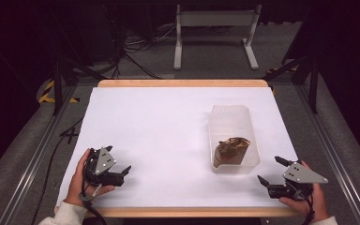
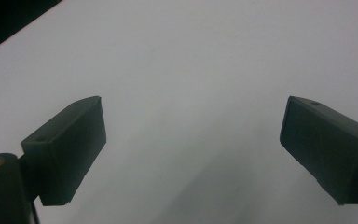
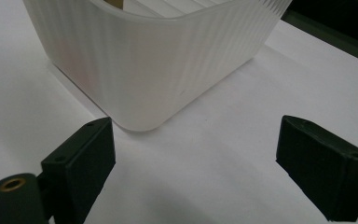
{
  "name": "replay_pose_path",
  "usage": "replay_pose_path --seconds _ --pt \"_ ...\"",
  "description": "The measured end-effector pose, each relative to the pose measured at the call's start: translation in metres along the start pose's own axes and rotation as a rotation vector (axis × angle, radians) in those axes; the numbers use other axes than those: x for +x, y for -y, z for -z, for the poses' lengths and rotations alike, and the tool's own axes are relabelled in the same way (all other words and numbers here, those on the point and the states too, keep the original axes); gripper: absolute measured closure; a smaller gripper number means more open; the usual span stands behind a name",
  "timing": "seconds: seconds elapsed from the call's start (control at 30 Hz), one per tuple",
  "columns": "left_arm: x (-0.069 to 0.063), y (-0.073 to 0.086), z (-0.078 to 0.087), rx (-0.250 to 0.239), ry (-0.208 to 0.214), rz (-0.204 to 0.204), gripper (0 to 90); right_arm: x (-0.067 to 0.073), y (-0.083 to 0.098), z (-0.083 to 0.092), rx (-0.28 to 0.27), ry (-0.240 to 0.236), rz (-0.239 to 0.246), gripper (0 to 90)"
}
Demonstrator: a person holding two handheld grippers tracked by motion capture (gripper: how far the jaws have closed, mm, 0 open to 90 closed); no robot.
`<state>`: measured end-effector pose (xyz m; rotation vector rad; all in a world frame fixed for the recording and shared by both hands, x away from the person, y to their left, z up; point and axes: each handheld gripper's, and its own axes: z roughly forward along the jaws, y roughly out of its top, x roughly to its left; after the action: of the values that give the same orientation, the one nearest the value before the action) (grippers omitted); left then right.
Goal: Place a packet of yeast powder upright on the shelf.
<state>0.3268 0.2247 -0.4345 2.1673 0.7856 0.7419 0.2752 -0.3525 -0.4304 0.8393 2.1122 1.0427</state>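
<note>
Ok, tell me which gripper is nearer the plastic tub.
The right gripper: it sits just off the translucent tub near corner, while the left gripper lies across the table.

High view overhead, forward-down; claw views low, close to table [image 1: 159, 131].

Matt surfaces nearly throughout, with a single crinkled gloss.

Bench [image 1: 136, 117] covered in smooth matt white sheet, pale wood along its edges; tub [image 1: 233, 123] of translucent frosted plastic, finely ribbed on its wall; packet [image 1: 231, 151] inside of brown, crinkled, slightly shiny wrap; right tool [image 1: 273, 171] and left tool [image 1: 118, 161] of matt black plastic, each topped by a dull grey plate.
</note>
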Motion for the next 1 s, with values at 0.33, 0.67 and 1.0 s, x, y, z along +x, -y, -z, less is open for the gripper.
replay_pose_path --seconds 0.33,0.67,1.0 --pt "0.009 0.013 0.008 -0.034 -0.001 0.070 7.6 0.000 -0.001 0.000 -0.003 0.004 0.003 12.2" --pt "0.022 0.034 0.019 -0.089 -0.007 0.183 7.5 0.000 -0.001 -0.001 -0.008 0.006 0.006 11.9" --pt "0.026 0.049 0.031 -0.141 0.003 0.268 7.6 -0.001 -0.002 0.000 -0.013 0.014 -0.002 11.6"
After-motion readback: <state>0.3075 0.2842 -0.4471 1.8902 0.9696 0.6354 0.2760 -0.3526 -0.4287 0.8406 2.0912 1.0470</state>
